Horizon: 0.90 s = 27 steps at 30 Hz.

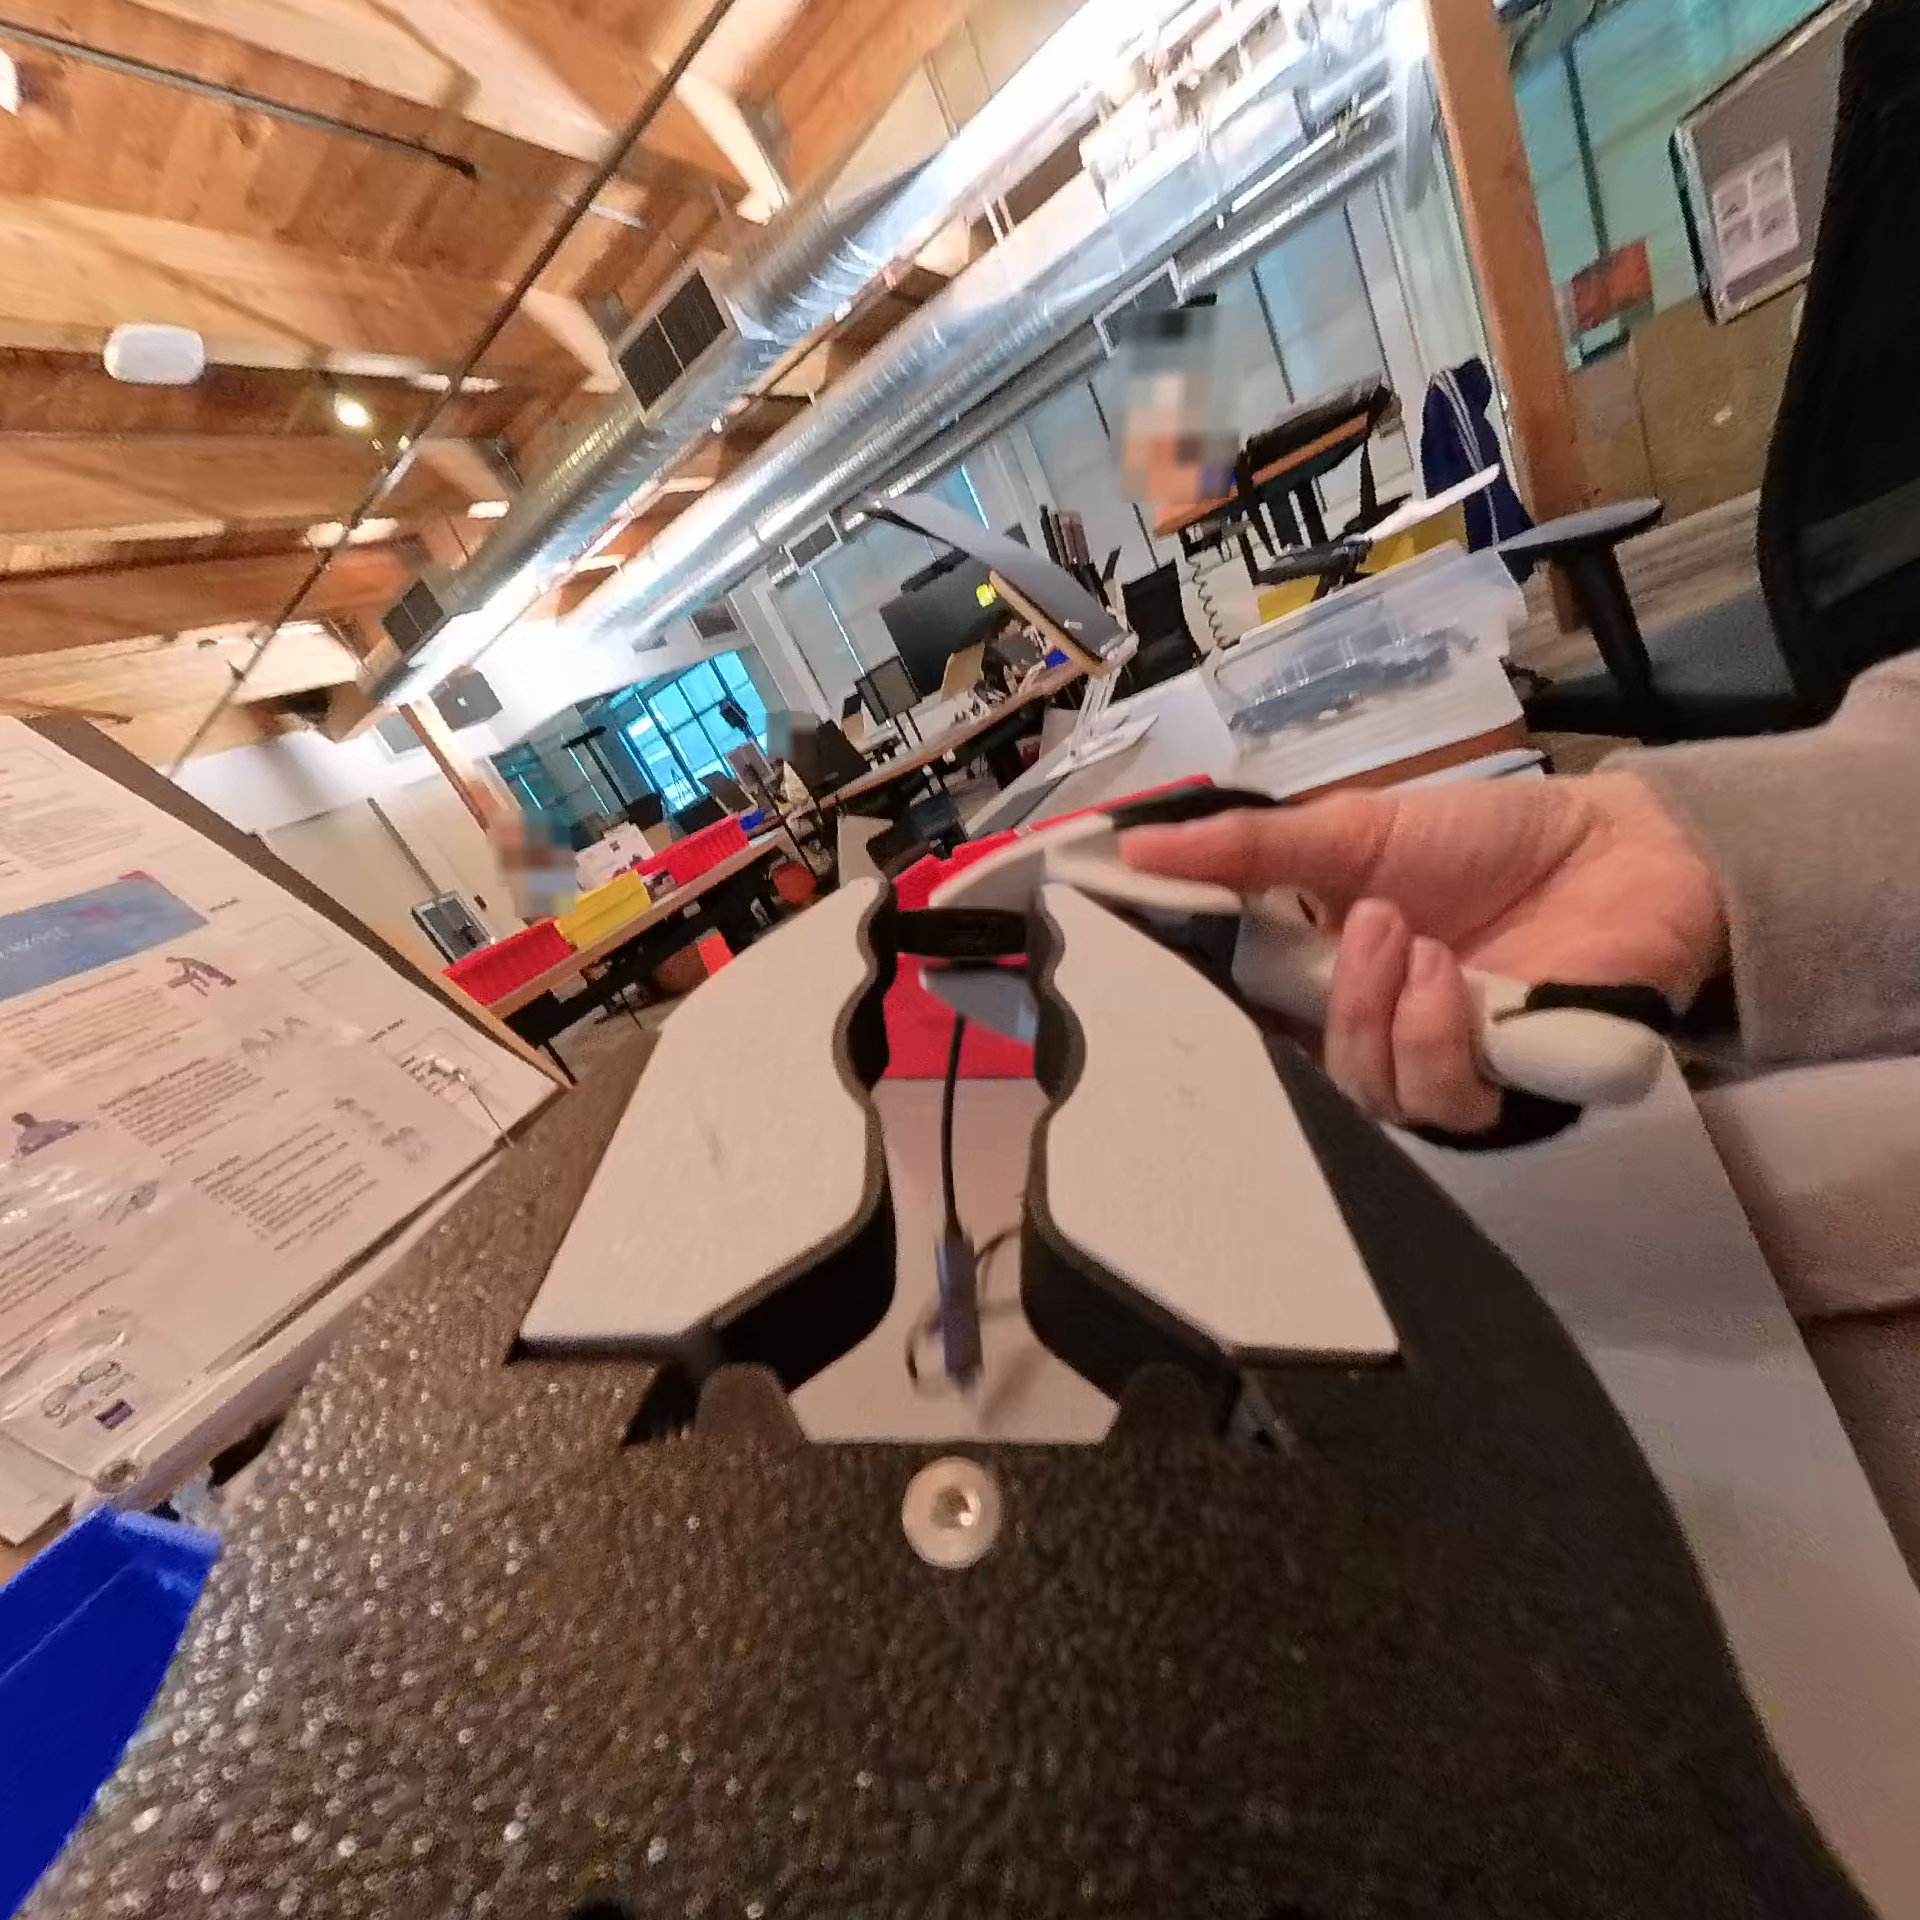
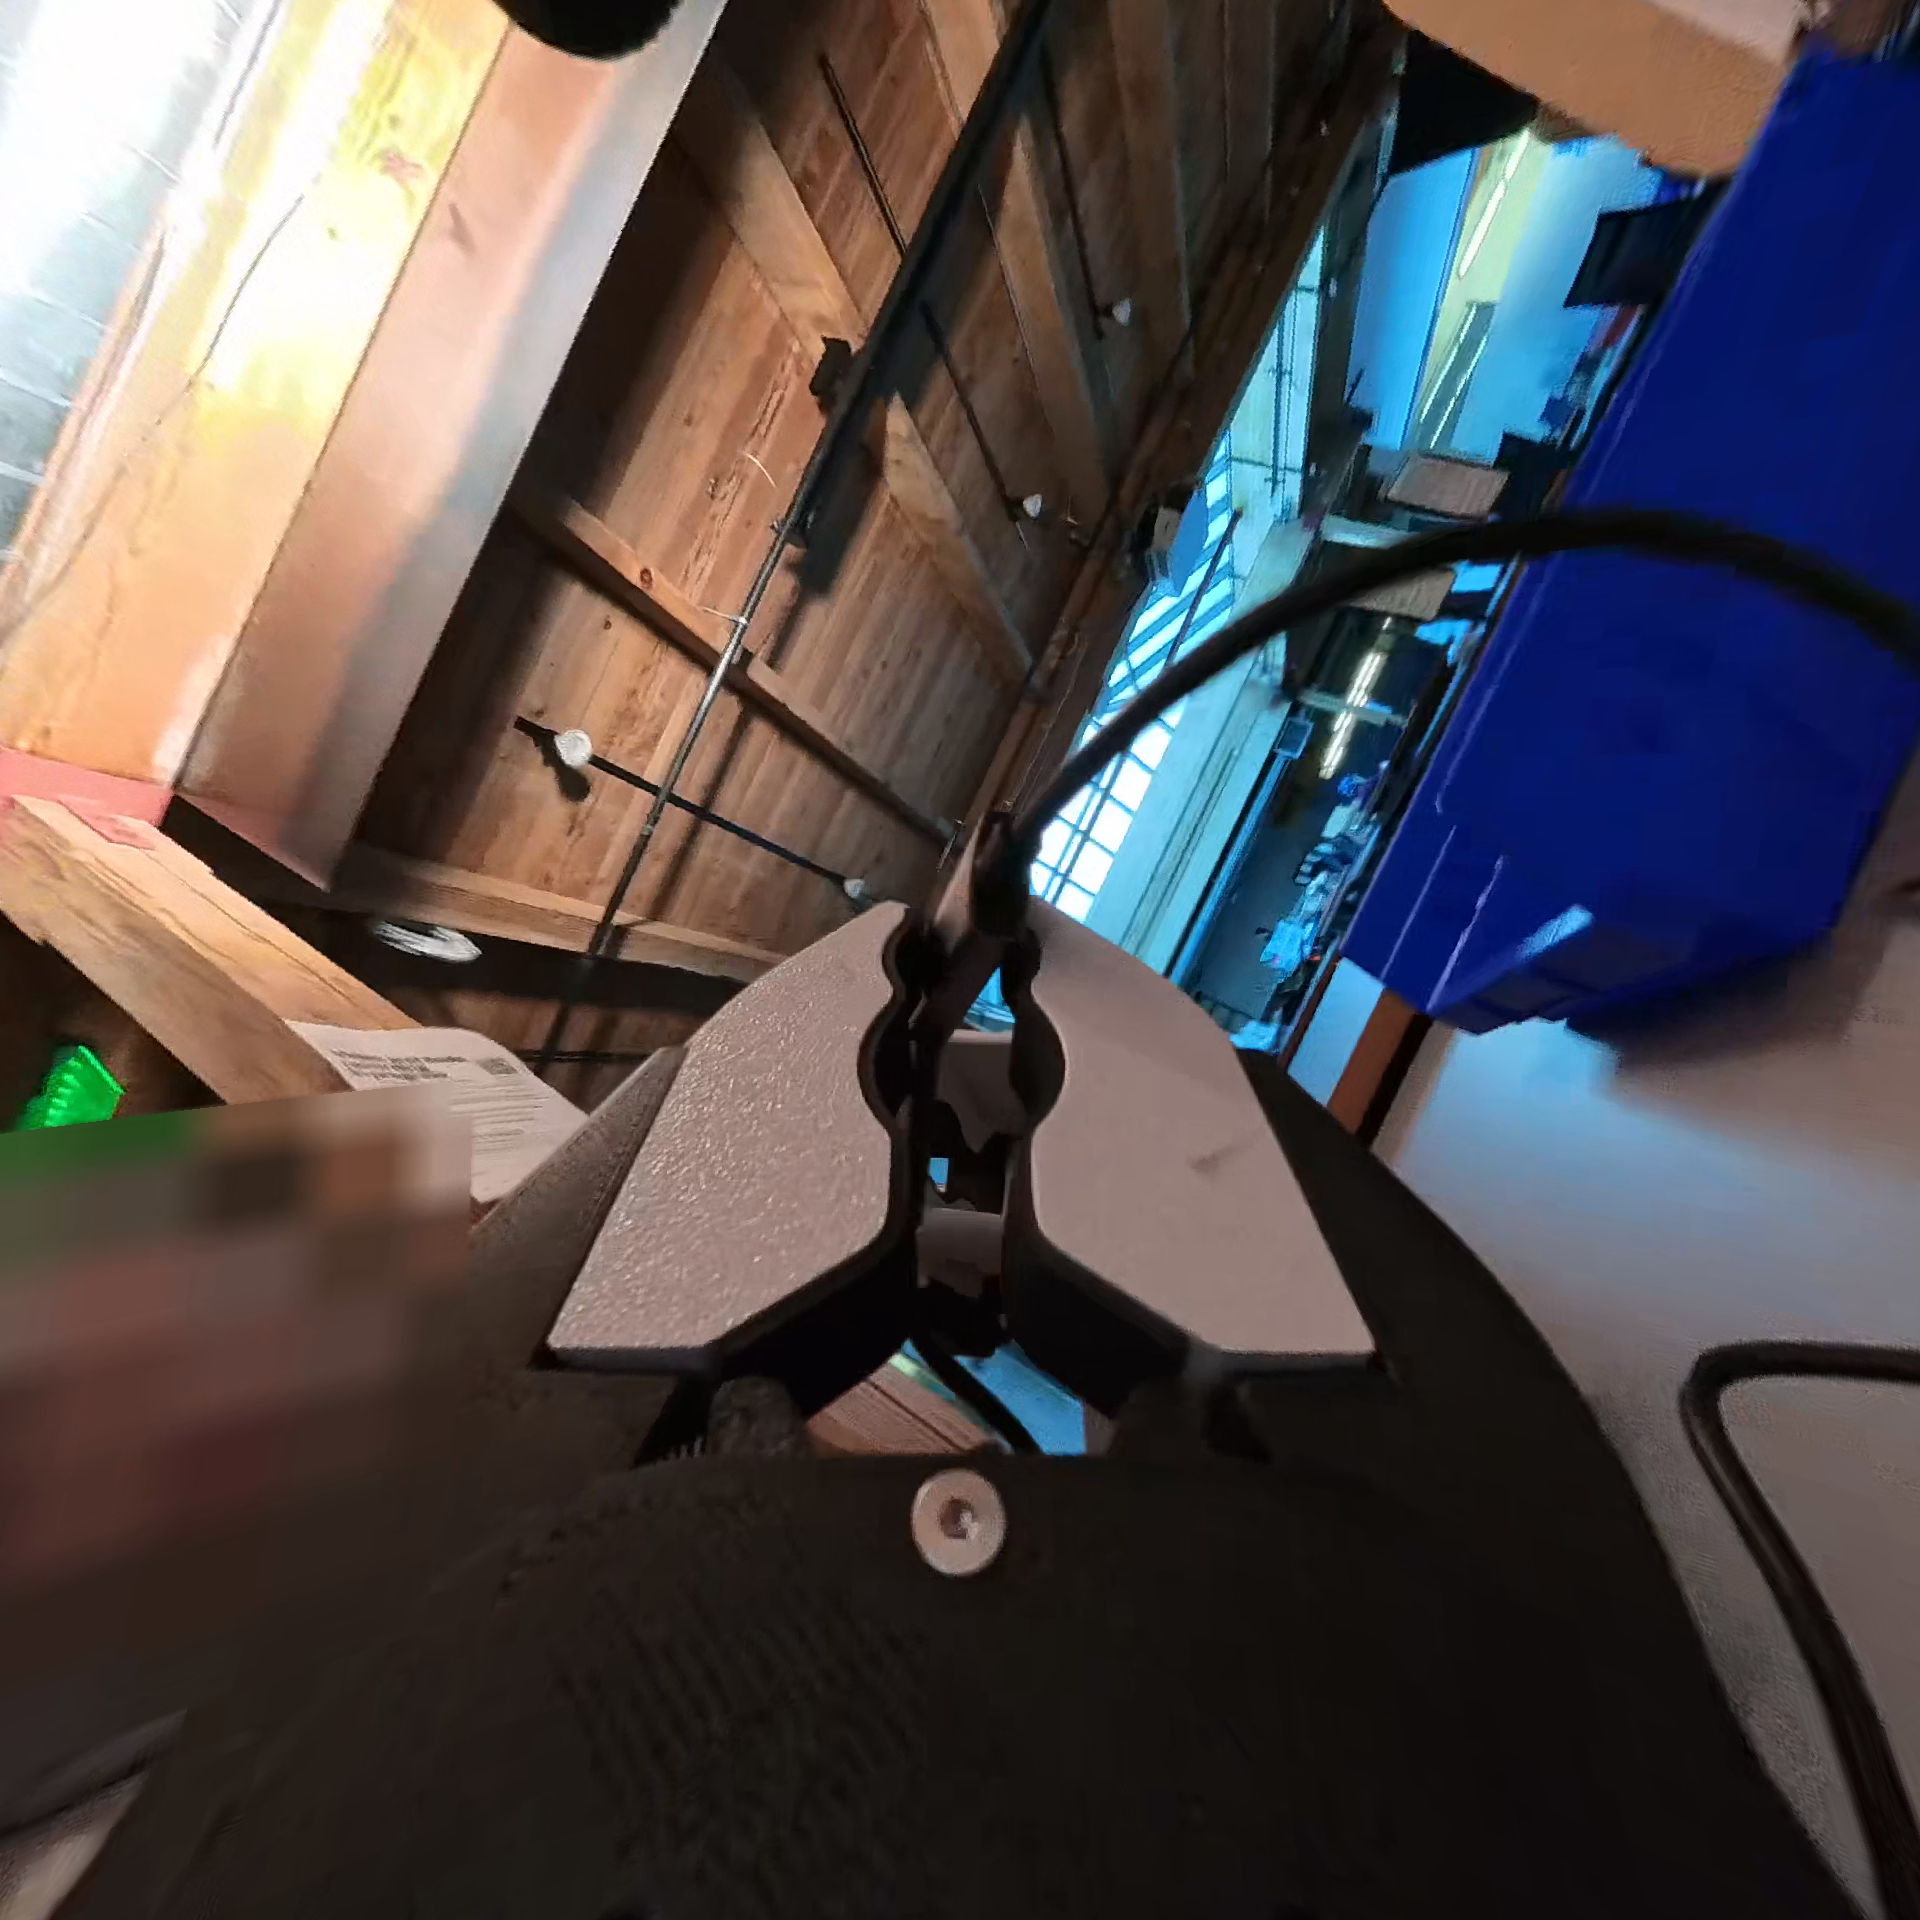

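Note:
In the left wrist view my left gripper (image 1: pixel 961 935) points up and is shut on a black connector block (image 1: pixel 956 928) at its tips. A thin black cable (image 1: pixel 951 1122) hangs from the block between the fingers and ends in a blurred plug (image 1: pixel 954 1325). A hand (image 1: pixel 1455 914) holds the right gripper, whose white fingers (image 1: pixel 1091 868) reach in just behind my left tips. In the right wrist view my right gripper (image 2: pixel 966 940) is shut on a black cable (image 2: pixel 1299 597) that arcs up and to the right.
A laminated instruction sheet on a board (image 1: pixel 208 1039) stands at the left, with a blue bin (image 1: pixel 83 1683) below it; the bin also shows in the right wrist view (image 2: pixel 1714 623). A grey table (image 2: pixel 1610 1195) carries a cable loop (image 2: pixel 1756 1538). Red bins (image 1: pixel 509 961), desks and an office chair (image 1: pixel 1839 416) lie beyond. About 6 cm separates my left fingertips from my right.

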Tool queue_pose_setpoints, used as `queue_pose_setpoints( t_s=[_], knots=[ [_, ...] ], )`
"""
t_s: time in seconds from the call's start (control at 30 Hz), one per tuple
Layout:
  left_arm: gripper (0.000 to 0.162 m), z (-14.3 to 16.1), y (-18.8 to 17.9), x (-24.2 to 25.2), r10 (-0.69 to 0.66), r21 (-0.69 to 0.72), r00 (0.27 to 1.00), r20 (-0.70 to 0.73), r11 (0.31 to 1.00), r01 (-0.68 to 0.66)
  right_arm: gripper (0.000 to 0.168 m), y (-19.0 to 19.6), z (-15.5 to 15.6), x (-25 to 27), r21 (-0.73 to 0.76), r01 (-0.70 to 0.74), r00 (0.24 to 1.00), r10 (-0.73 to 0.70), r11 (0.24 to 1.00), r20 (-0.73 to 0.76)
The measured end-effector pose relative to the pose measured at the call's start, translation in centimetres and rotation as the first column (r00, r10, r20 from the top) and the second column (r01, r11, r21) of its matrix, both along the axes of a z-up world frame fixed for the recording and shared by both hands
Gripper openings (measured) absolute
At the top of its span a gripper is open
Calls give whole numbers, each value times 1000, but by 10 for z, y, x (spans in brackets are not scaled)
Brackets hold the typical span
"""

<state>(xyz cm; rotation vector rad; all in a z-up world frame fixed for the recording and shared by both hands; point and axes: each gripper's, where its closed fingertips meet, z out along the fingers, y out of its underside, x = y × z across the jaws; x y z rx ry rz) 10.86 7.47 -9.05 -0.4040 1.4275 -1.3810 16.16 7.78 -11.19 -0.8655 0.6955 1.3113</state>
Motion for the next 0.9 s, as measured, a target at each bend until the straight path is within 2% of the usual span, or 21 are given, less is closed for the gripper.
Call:
queue_pose_setpoints(
  t_s=[0.13, 0.17, 0.23, 0.3, 0.33, 0.43, 0.5, 0.77, 0.9],
  knots=[
    [27, -18, 1, 11, 20, 1, 997, -81, 1000, -20, 9, -12, 13, 8, -71, 84, 988, -73, 994, 139],
    [36, -15, 1, 11, 18, -44, 998, -55, 999, -20, 10, -13, 18, 3, -67, 62, 986, -50, 996, 160],
    [42, -14, -2, 15, 12, -123, 999, -45, 992, -17, 10, -15, 30, -8, -13, 5, 993, -4, 1000, 121],
    [47, -18, -8, 18, 24, -115, 999, -41, 993, -29, 9, -7, 22, -21, -101, -17, 978, 38, 995, 206],
    [46, -17, -10, 18, 40, -100, 999, -23, 994, -42, 10, -3, 15, -24, -156, 2, 964, 40, 988, 263],
    [42, -18, -17, 18, 46, -72, 999, -17, 996, -47, 9, -6, 15, -19, -167, 25, 958, 24, 986, 285],
    [26, -22, -15, 21, 72, -69, 996, -43, 995, -75, 9, -7, 13, -17, -190, 44, 948, 19, 981, 316],
    [26, -32, -15, 27, 76, -89, 994, -79, 993, -83, 9, -11, 13, -16, -249, 89, 906, 25, 964, 422],
    [27, -29, -9, 29, 134, -105, 989, -55, 985, -139, 9, -10, 14, -14, -237, 88, 918, 14, 968, 396]
  ],
)
